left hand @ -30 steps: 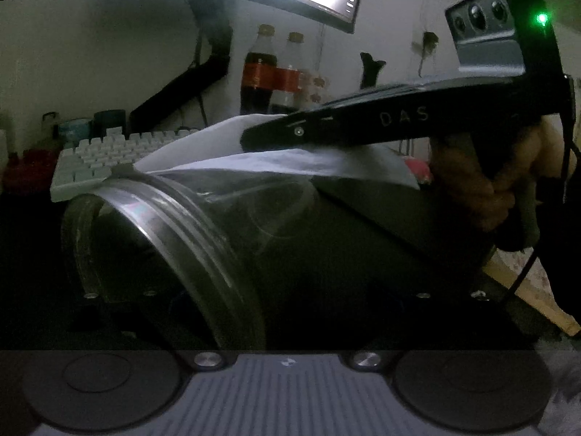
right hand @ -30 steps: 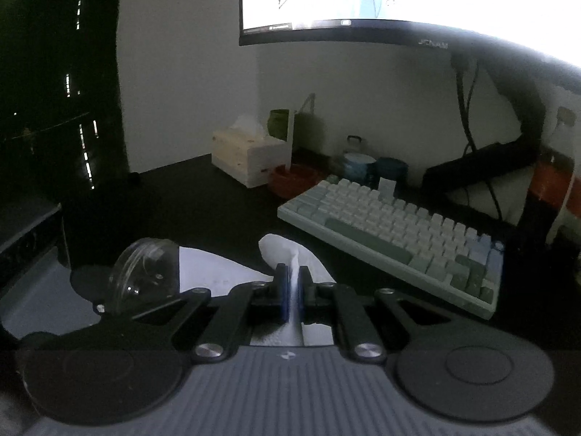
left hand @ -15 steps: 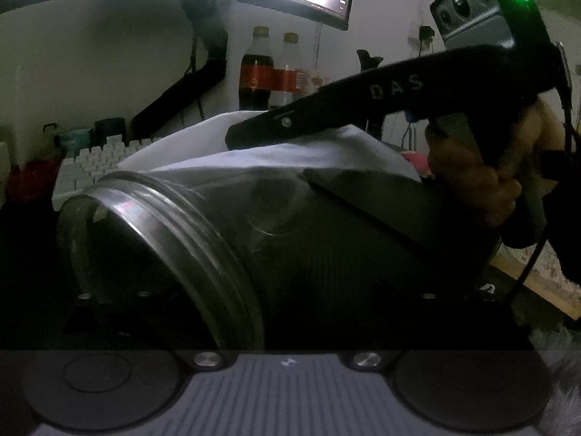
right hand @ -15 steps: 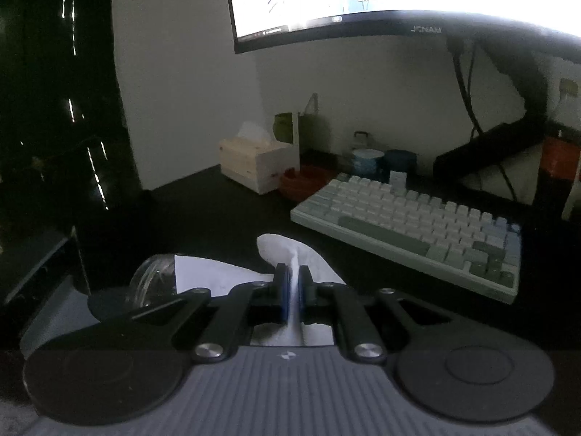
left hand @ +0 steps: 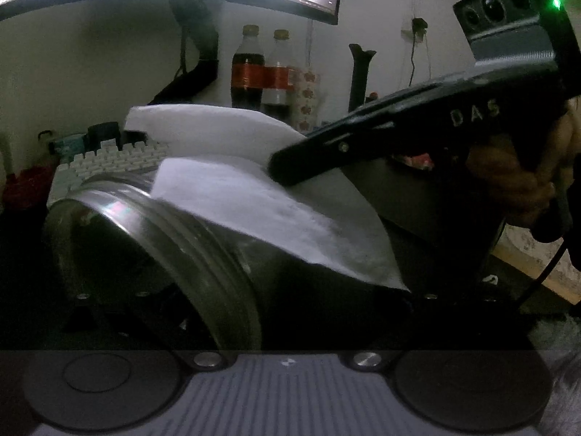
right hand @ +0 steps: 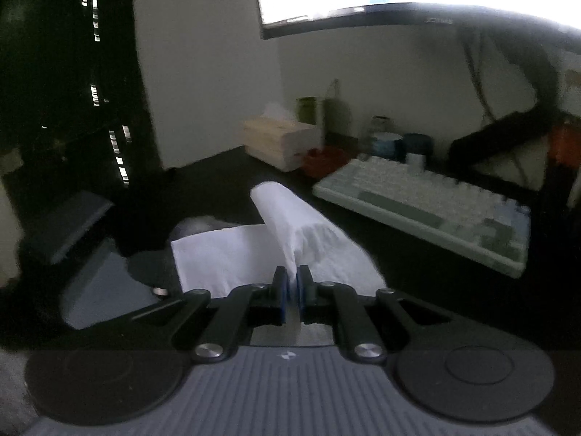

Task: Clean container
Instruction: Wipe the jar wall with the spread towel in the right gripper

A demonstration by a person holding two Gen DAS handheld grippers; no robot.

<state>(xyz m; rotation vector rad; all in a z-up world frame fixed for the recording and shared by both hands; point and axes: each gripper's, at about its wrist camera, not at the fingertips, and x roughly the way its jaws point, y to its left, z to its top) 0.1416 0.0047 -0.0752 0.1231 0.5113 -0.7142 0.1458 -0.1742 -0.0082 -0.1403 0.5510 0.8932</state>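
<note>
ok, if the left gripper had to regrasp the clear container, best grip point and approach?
Grip the smooth body of the clear container just behind the threaded rim, coming from its closed end. It lies on its side, mouth toward the keyboard; the tissue in the right gripper covers its top, so close across the sidewalls.

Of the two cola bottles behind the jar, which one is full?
The left bottle: dark to its neck. The right bottle is clear above its label.
</note>
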